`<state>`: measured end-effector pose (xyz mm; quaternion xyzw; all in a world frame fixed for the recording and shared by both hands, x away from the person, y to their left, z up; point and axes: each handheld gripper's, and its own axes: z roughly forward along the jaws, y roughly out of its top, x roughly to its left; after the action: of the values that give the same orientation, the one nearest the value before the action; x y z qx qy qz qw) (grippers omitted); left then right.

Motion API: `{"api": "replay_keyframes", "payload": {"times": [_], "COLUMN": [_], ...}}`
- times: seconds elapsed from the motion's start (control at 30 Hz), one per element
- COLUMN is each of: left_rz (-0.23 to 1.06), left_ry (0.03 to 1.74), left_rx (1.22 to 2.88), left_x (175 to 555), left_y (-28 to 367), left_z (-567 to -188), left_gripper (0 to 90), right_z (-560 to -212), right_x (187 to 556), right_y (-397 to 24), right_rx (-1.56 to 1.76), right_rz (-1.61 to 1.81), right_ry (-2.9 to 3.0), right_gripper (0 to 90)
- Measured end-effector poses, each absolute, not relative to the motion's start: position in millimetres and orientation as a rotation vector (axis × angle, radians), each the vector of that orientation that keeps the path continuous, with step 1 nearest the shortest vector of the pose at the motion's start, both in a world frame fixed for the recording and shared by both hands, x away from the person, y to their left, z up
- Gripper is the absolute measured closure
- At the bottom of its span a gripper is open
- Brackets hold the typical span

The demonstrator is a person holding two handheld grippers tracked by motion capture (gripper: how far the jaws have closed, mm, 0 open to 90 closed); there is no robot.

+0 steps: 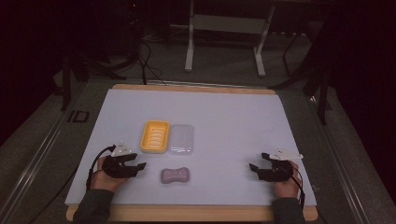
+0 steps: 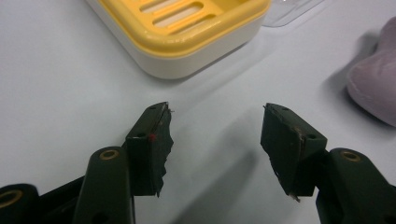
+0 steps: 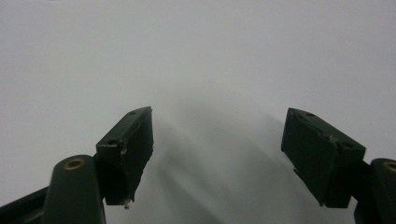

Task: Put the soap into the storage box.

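High view soap: one purple bar [image 1: 175, 175] on the white mat [image 1: 233, 116], just right of the left gripper [image 1: 138, 167] and apart from it.
Left jaws: spread, empty — soap sits ahead-right of them.
Likely step: my guess is grabbing the soap; square the jaws across its narrow waist.
Right gripper [image 1: 254, 167]: jaws apart, bare mat between.
Count: one yellow dish [image 1: 155, 136], one clear lid [image 1: 181, 139] touching it, two grippers.

A yellow soap dish [image 1: 155, 136] sits at centre frame on the white desk [image 1: 233, 116], touching a clear lid [image 1: 181, 139] on its right. A lilac soap bar [image 1: 175, 175] lies below them. White frame legs [image 1: 189, 46] stand on the floor at top centre.
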<state>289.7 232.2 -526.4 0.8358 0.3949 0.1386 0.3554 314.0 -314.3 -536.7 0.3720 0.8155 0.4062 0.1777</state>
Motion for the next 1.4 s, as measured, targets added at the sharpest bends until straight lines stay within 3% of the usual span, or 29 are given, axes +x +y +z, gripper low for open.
{"api": "replay_keyframes", "payload": {"times": [1.4], "left_rz": [0.345], "left_ry": [0.835], "left_rx": [2.395], "left_x": [297], "left_y": [203], "left_z": [-485], "left_gripper": [42.5], "right_z": [-536], "right_x": [309], "right_y": [-312], "right_rx": [1.001], "right_rz": [1.137], "right_ry": [2.291], "right_gripper": [24.3]}}
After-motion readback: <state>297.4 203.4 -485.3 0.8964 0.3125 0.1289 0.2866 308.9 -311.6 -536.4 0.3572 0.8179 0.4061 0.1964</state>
